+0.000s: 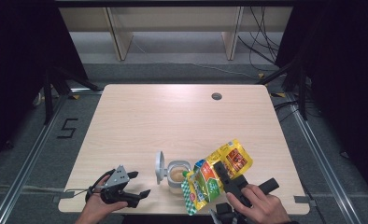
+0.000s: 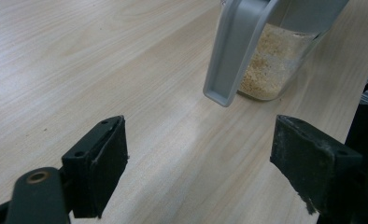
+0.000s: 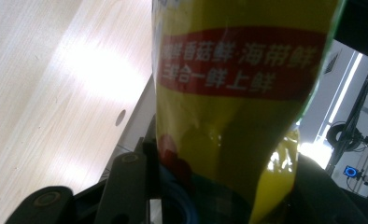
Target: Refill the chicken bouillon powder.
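The yellow and green foil seasoning pouch (image 1: 218,175) with a red label band sits clamped between the jaws of the right claw (image 1: 222,173), which are closed partway onto its middle; in the right gripper view the pouch (image 3: 238,93) rises straight up from between the two black jaws. In the high view it is held tilted, its lower green-checked end leaning toward the small clear plastic container (image 1: 177,176) with a grey flip lid (image 1: 159,166) that stands swung open to the container's left. The pouch's low corner hangs just above or against the container's rim; I cannot tell which.

The left claw (image 1: 136,186) rests on the light wood bench (image 1: 173,116) to the left of the container, its jaws wide apart and holding nothing. In the left gripper view the container (image 2: 275,60) stands beyond the open jaws, with pale tan granules filling its lower part and the grey lid (image 2: 233,46) hanging down its side.

Judging from this, the lid is already open, the pouch is in position, and some granules are in the container. Whether granules are flowing right now is not visible. What seems left is finishing the fill, setting the pouch down on the bench, and closing the lid, which the free left claw is well placed for.
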